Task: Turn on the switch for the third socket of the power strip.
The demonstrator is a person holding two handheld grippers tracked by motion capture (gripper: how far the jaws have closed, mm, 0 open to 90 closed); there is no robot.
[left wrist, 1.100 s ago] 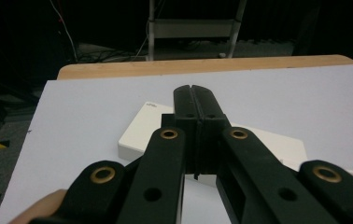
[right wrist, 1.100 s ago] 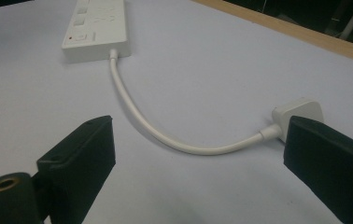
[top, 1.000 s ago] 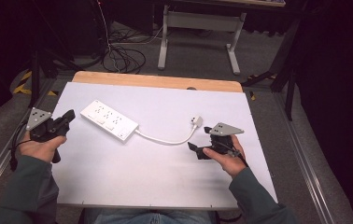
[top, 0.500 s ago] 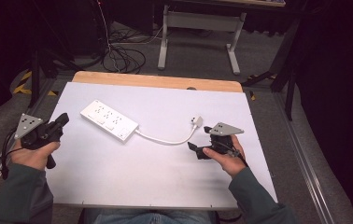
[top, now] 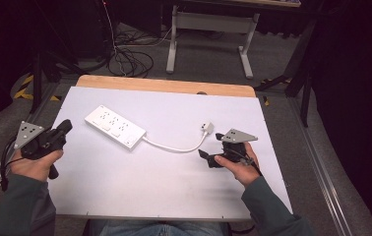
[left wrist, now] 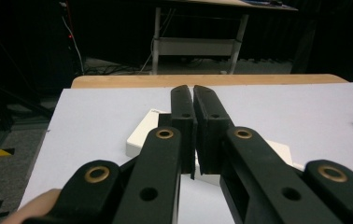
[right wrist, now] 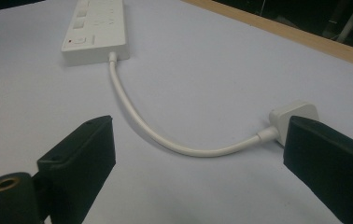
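A white power strip (top: 115,127) lies slantwise on the white table top, left of centre. Its cable (top: 171,146) curves right to a white plug (top: 206,127). My left gripper (top: 63,129) is held at the table's left edge and points at the strip. In the left gripper view its jaws (left wrist: 193,93) stand shut with nothing between them, and the strip (left wrist: 139,135) lies just beyond. My right gripper (top: 209,145) rests just below the plug. In the right gripper view it (right wrist: 200,140) is open, the cable (right wrist: 132,116) runs between the jaws and the plug (right wrist: 293,114) sits by the right jaw.
The table's far edge is a bare wooden strip (top: 164,86). Beyond it, loose cables (top: 130,54) lie on the floor and a metal desk frame (top: 208,29) stands behind. Grey floor borders the table on both sides.
My left hand has shifted a little to the left, toward the table's left edge. The right hand, the strip and the plug have stayed put.
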